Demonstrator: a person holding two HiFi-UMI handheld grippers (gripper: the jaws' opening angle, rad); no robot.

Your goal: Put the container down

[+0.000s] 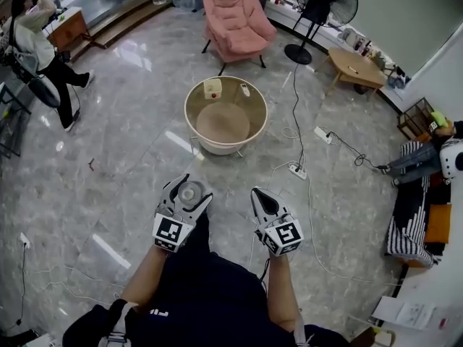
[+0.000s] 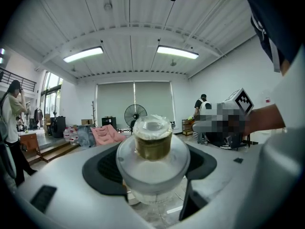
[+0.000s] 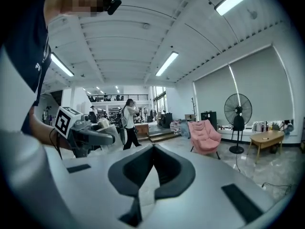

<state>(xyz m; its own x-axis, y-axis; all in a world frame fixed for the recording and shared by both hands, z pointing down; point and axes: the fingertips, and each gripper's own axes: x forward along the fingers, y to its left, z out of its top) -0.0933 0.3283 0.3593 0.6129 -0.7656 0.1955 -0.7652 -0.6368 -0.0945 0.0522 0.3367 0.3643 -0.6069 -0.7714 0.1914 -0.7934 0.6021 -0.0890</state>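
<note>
— Where does the head view sit?
— High up, looking steeply down over the left gripper (image 1: pixel 192 191) and right gripper (image 1: pixel 257 194).
— And the gripper views?
— Close behind their jaws, facing level across the room. All three share the pink armchair (image 2: pixel 106 133) and fan (image 3: pixel 238 106).

The person is wearing a dark navy short-sleeved top (image 1: pixel 210 288) with small white lettering (image 1: pixel 158 312) on the left sleeve. The left gripper (image 1: pixel 189 191) and right gripper (image 1: pixel 259 194) are showing pale grey fingers (image 3: pixel 214 175) lined with black pads (image 3: pixel 126 173). Each is carrying a white cube (image 1: pixel 170 231) printed with black square markers.
</note>
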